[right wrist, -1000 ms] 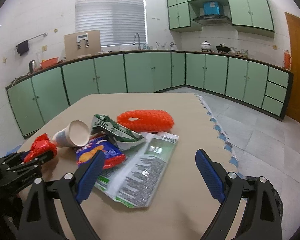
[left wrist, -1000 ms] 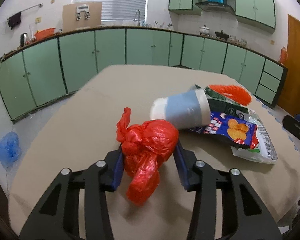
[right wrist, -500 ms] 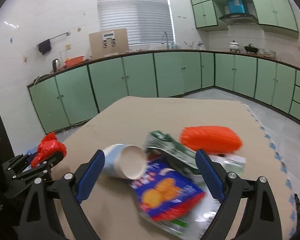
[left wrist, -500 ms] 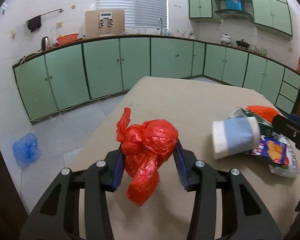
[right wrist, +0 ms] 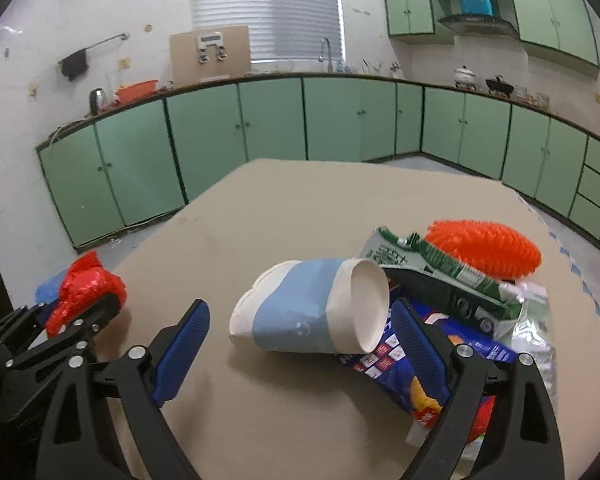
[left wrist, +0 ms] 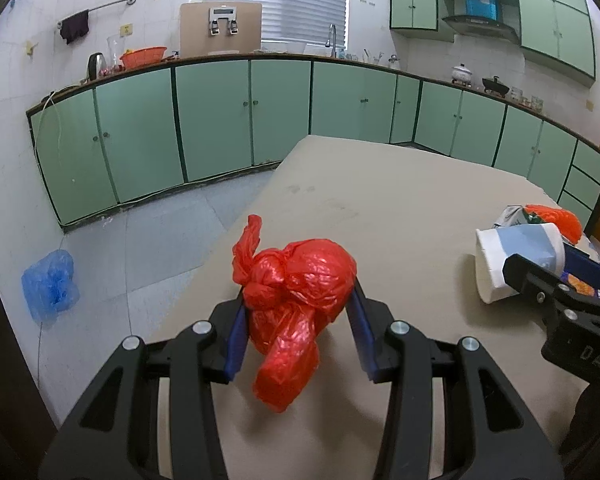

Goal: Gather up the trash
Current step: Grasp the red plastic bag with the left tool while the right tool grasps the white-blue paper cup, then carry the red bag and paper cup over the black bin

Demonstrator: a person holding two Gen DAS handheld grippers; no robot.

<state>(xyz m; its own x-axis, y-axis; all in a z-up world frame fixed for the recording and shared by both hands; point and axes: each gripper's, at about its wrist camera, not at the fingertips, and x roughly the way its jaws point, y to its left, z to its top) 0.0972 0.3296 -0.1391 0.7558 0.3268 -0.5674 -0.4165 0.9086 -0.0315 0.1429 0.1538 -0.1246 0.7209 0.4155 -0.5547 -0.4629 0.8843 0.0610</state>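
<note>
Green cupboards [left wrist: 216, 120] line the kitchen walls behind a tan bench [left wrist: 400, 200] where we gather trash with a gripper in each hand. Our left gripper [left wrist: 298, 332] tilts downward near the bench's left edge, its jaws clenched on a knotted red bag [left wrist: 296, 300]; the bag bulges above the blue pads and a loose tail hangs below them, clear of the bench. From the right wrist view the same bag [right wrist: 84, 288] shows at far left, pinched in the black frame. Our right gripper [right wrist: 300, 344] also slopes down, jaws released and spread wide around a paper cup [right wrist: 312, 308] that lies on its side, mouth facing right. We cannot tell whether the pads touch it; a gap shows on the left side, and the right pad sits close to the rim. Just behind and under the cup lies a heap of wrappers: a blue snack packet [right wrist: 424, 372], a green-and-white pouch [right wrist: 440, 276] and an orange net [right wrist: 484, 250], all crowding the right jaw. In the left wrist view the cup [left wrist: 516, 260] rests at the right, partly hidden by the right gripper's frame. On the floor [left wrist: 160, 248] by the wall sits a blue bag [left wrist: 50, 280].
</note>
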